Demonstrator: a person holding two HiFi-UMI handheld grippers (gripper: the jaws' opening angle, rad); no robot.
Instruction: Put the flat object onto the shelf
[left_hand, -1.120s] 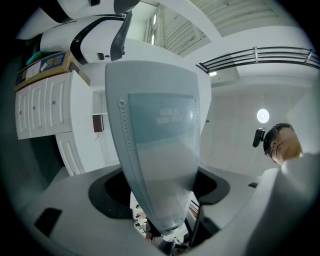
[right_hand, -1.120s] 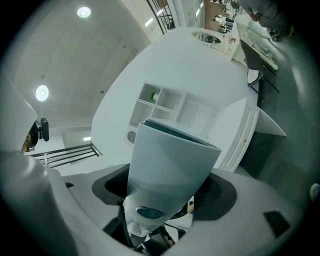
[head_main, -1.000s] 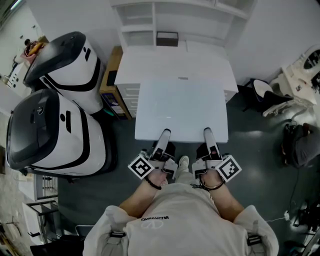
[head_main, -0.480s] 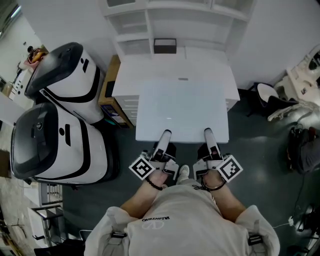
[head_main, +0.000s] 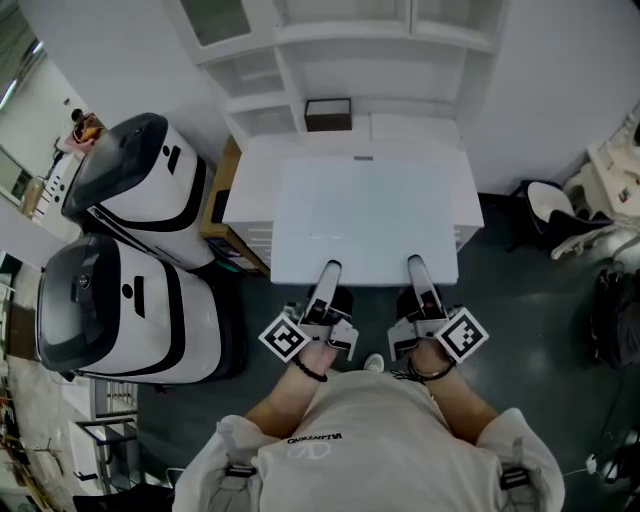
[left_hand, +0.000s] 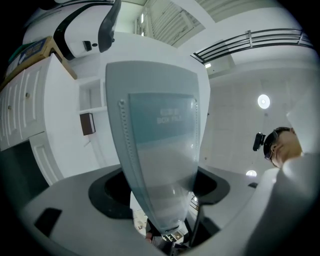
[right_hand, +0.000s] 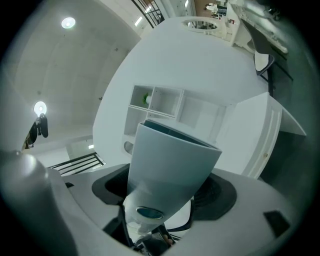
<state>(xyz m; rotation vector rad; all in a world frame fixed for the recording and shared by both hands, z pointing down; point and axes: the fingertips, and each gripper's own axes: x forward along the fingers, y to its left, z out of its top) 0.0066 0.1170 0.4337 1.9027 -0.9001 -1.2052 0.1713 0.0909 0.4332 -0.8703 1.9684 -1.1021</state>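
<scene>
Your left gripper and right gripper are both clamped on the near edge of the flat object, jaws wide around it. You're holding it up, with the shelf on its far side.

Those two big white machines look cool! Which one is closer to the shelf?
The machine higher in the head view, next to the wooden cabinet; the other machine sits nearer the person.
</scene>
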